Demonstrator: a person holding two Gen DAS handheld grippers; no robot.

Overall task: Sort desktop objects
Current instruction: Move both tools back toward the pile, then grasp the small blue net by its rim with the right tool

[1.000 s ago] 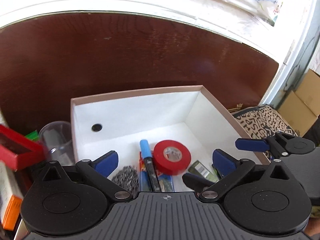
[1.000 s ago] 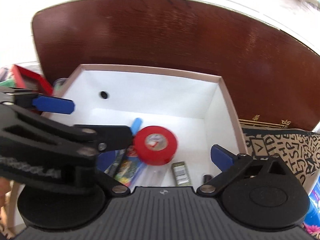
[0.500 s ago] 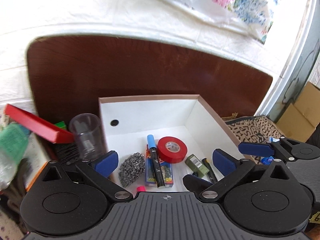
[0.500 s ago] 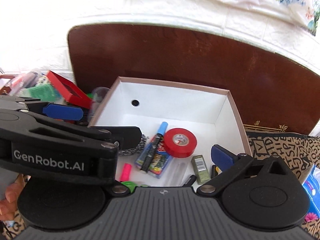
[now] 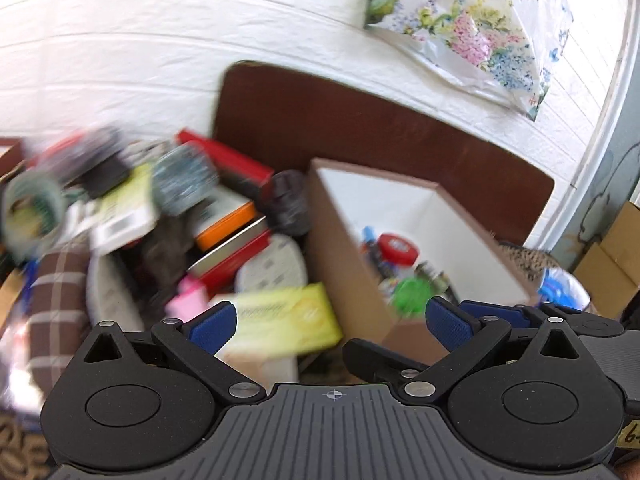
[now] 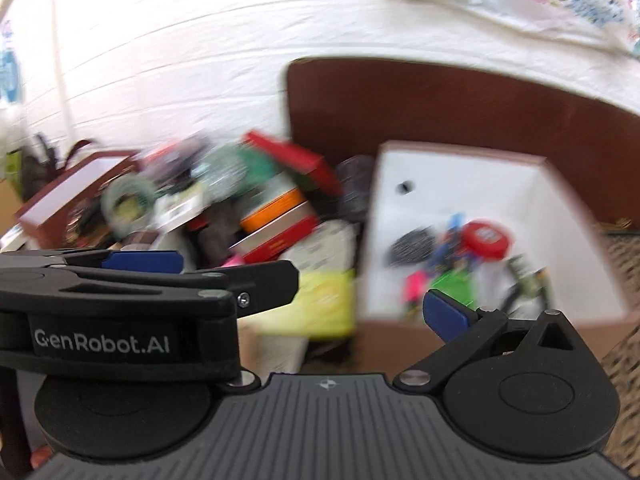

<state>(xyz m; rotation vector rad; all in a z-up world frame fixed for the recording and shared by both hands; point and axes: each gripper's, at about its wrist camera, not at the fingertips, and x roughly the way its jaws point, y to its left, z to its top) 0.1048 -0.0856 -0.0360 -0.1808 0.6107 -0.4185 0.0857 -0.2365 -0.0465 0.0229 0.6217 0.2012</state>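
Note:
A brown box with white inside [image 6: 472, 184] holds a red tape roll [image 6: 486, 236], a grey metal scrubber [image 6: 412, 244], a blue marker [image 6: 452, 224] and small pink and green items. In the left wrist view the same box [image 5: 344, 256] sits right of centre, with the tape roll [image 5: 396, 248] inside. My left gripper [image 5: 328, 324] is open and holds nothing; it hovers over a yellow-green carton [image 5: 280, 316] beside the box. My right gripper [image 6: 324, 316] is open and holds nothing, with its left finger hidden behind the left gripper [image 6: 140, 280]. Both views are blurred.
A heap of clutter lies left of the box: red and orange flat boxes [image 5: 232, 224], a tape ring [image 5: 32, 204], a plaid brown cloth [image 5: 56, 288], a white oval item [image 5: 272, 268]. A dark headboard [image 5: 360, 128] and a white wall stand behind. Cardboard cartons [image 5: 612, 264] sit far right.
Both grippers have drawn back and up from the box and swung left, so the clutter pile has come into view. Both stay open and empty.

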